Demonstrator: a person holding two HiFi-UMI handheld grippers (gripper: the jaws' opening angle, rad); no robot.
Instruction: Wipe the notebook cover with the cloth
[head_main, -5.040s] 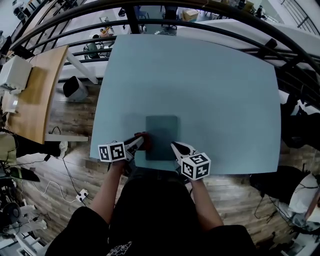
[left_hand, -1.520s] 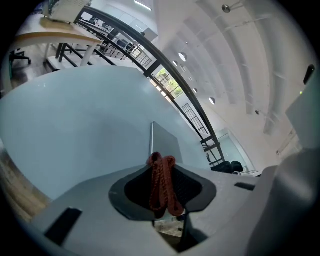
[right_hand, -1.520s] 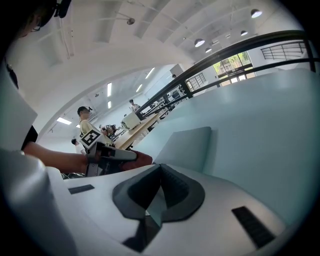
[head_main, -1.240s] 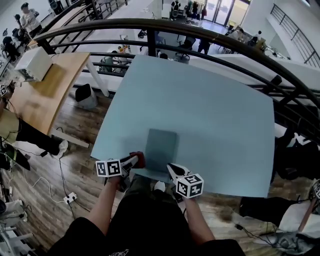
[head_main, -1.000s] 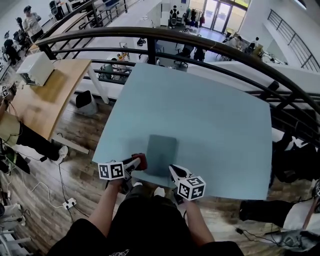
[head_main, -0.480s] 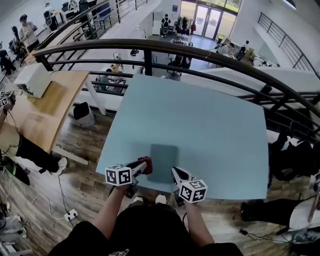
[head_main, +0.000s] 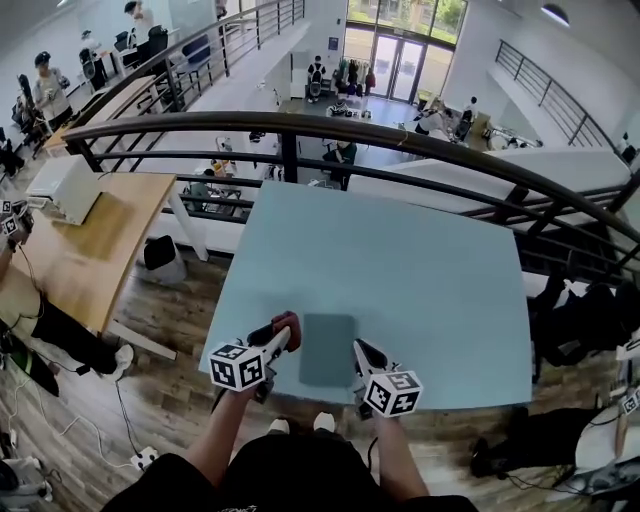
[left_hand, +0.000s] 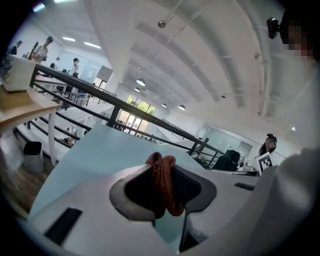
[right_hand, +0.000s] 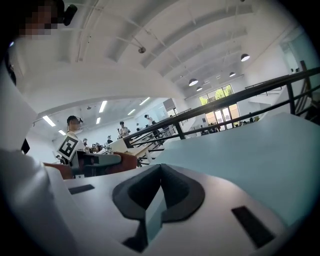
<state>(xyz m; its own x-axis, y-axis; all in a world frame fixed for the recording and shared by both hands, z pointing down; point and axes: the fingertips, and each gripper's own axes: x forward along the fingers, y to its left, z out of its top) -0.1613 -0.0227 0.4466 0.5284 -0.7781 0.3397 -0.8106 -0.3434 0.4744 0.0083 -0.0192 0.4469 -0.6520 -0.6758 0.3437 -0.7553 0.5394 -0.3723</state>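
Left gripper view: ropy red cloth (left_hand: 163, 181) between pale fingers (left_hand: 95, 210)

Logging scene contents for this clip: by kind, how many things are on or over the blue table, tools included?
Notebook: 1
Red cloth: 1
Tools: 2 (left tool shut on the red cloth; right tool shut, empty)
Total: 4
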